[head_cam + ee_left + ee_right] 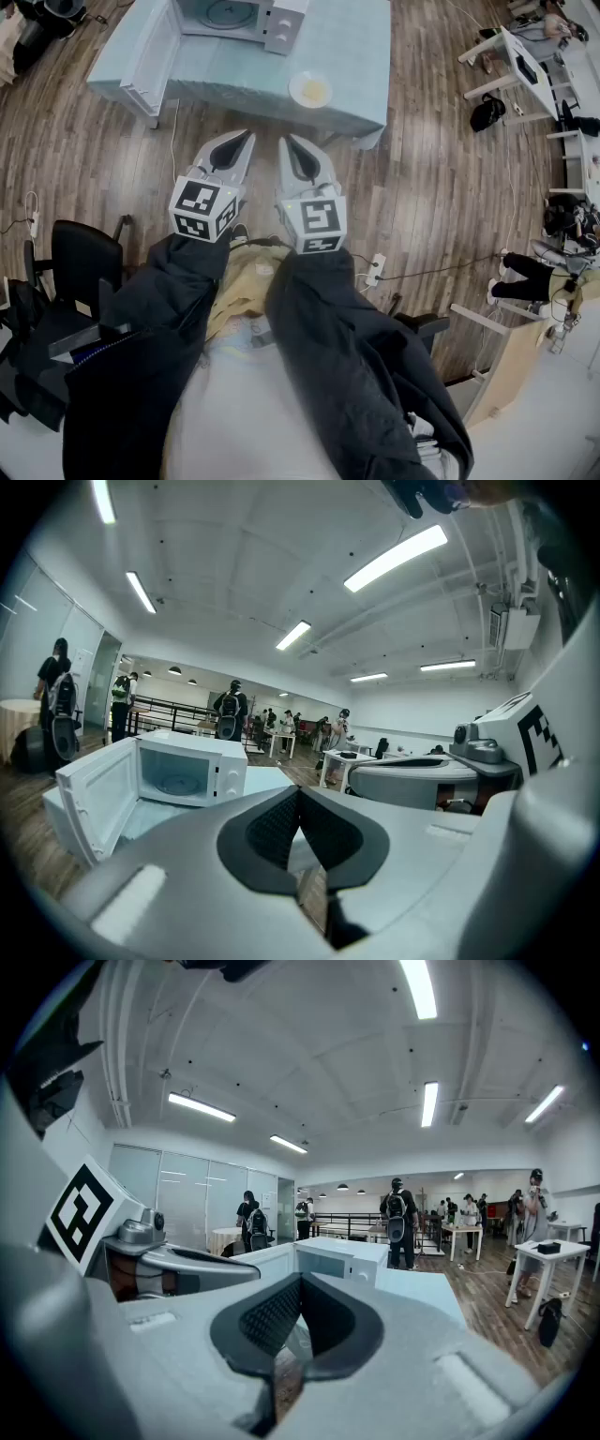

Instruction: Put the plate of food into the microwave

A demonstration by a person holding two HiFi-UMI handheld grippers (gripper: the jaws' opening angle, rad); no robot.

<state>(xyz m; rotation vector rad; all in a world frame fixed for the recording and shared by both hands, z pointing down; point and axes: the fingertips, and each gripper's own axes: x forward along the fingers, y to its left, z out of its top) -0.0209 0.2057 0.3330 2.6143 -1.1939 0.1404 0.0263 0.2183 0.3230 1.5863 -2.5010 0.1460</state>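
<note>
Now the left tongs point(246, 139) and right tongs point(287, 141) are shut, holding nothing.
The plate point(310, 90) sits ahead on the table point(356, 47), right of the open microwave point(246, 13); the right tongs look nearer, I think.

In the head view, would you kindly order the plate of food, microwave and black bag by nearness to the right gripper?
1. Plate of food, near edge of the table, ahead of the right gripper.
2. Microwave, farther back on it.
3. Black bag, floor, far right.
</note>
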